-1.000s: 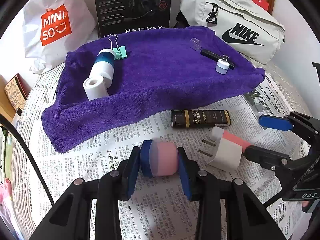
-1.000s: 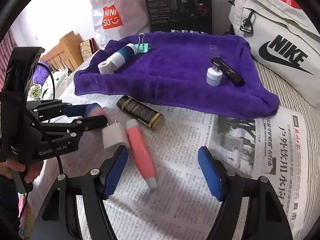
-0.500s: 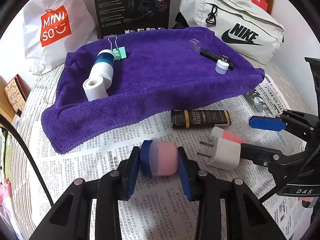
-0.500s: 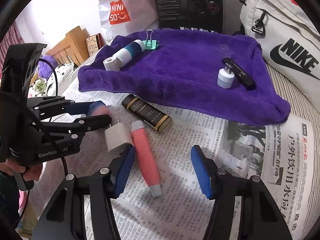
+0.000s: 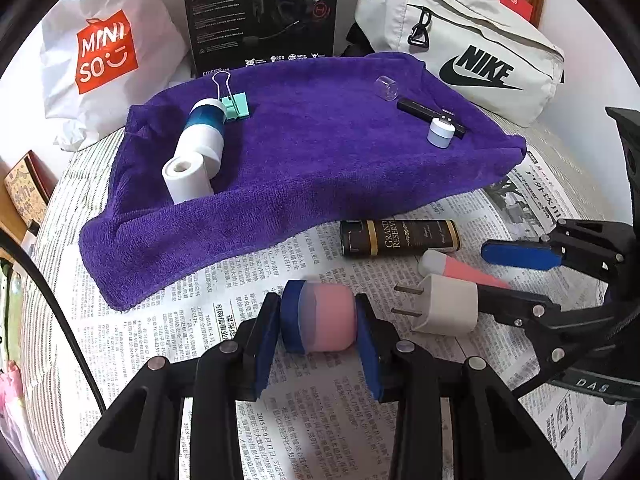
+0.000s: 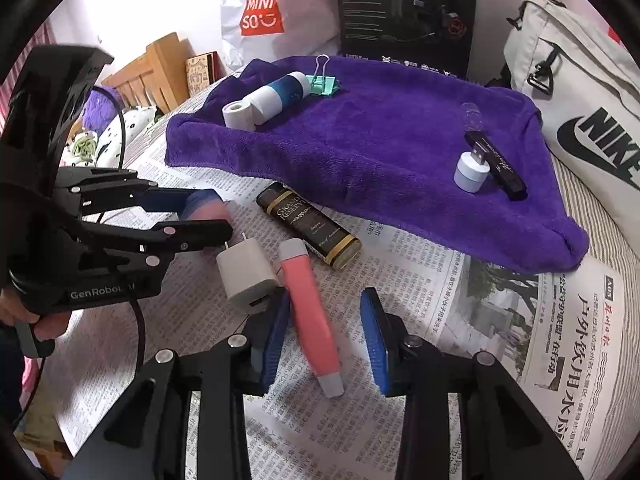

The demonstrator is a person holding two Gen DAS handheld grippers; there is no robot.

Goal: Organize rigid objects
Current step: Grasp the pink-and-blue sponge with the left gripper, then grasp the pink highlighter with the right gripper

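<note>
The right gripper [image 6: 324,342] has closed in over the last second: its blue pads, spread wide around the slim coral-pink tube with grey end caps [image 6: 310,312] a moment ago, now stand much nearer together, one on each side of the tube. The left pad looks to be touching it; the right pad is still just apart, so nothing is pinched yet. I'd judge a pick-up of the tube is about to start, probably bound for the purple fleece towel [image 6: 380,136] ahead of both grippers.

The left gripper [image 5: 318,318] has not shifted. It stays pressed onto a stubby pink cylinder with a blue cap [image 5: 318,316], held just above the newspaper [image 5: 200,320].

The white two-pin plug adapter [image 6: 246,274] sits against the outside of the right gripper's left finger (crowding the approach, and it could get nudged).

From the right wrist you see the whole tube lying between the pads, plus the gap on its right side. The left wrist hides most of the tube behind the adapter [image 5: 442,308], but it alone shows the pink cylinder squarely clamped. The dark brown bottle with gold bands [image 5: 400,238] lies just beyond both, at the towel's edge.
</note>
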